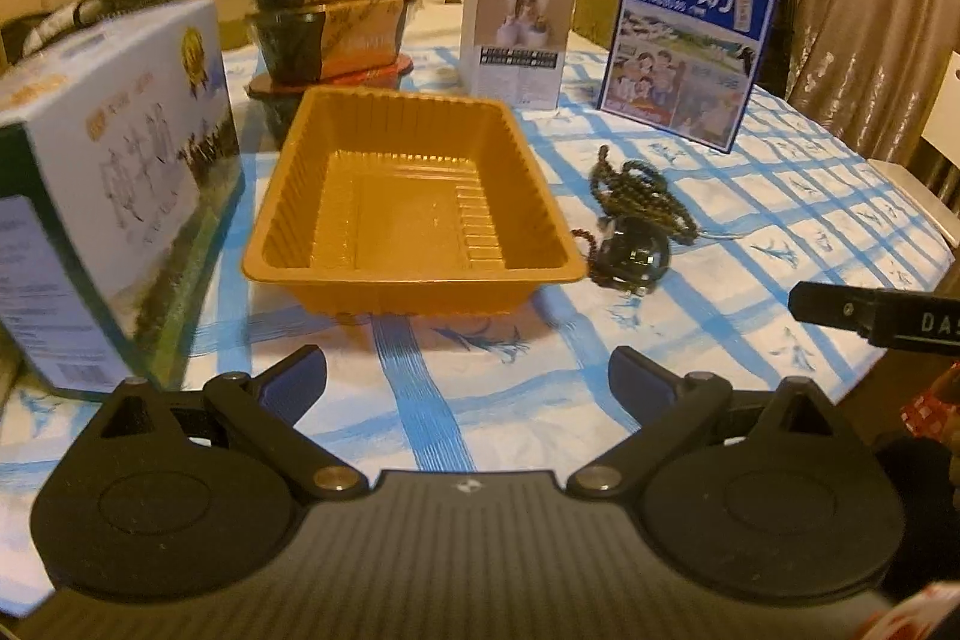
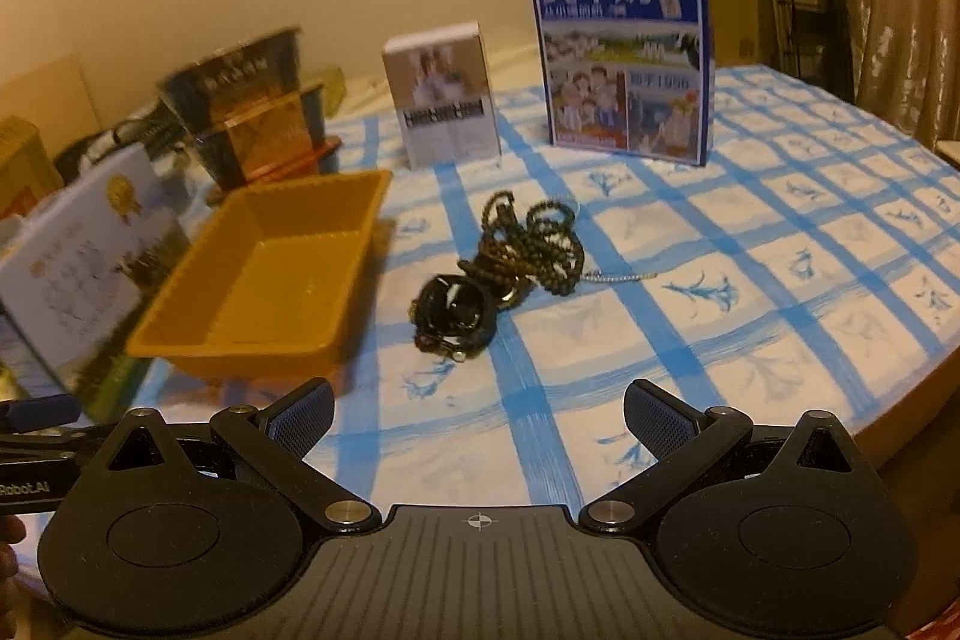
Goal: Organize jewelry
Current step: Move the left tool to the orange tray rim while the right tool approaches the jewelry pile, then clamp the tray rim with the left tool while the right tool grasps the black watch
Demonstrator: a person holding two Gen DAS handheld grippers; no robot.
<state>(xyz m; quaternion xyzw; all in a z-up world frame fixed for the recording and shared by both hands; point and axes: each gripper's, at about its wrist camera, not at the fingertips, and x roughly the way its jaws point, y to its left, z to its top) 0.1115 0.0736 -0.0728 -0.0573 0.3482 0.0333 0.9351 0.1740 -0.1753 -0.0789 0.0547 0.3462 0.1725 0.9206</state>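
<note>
An empty orange plastic tray (image 1: 414,208) sits on the blue-checked tablecloth; it also shows in the right wrist view (image 2: 270,274). To its right lies a pile of dark beaded jewelry (image 1: 639,211) with a black round piece at its front; it also shows in the right wrist view (image 2: 510,262). My left gripper (image 1: 468,382) is open and empty, in front of the tray. My right gripper (image 2: 480,415) is open and empty, in front of the jewelry. The right gripper's finger (image 1: 840,310) shows at the left view's right edge.
A large white and green carton (image 1: 114,196) stands left of the tray. Stacked black bowls (image 1: 330,10) stand behind it. A small white box (image 1: 516,40) and a blue milk carton (image 1: 684,46) stand at the back. The table's round edge (image 2: 870,406) curves on the right.
</note>
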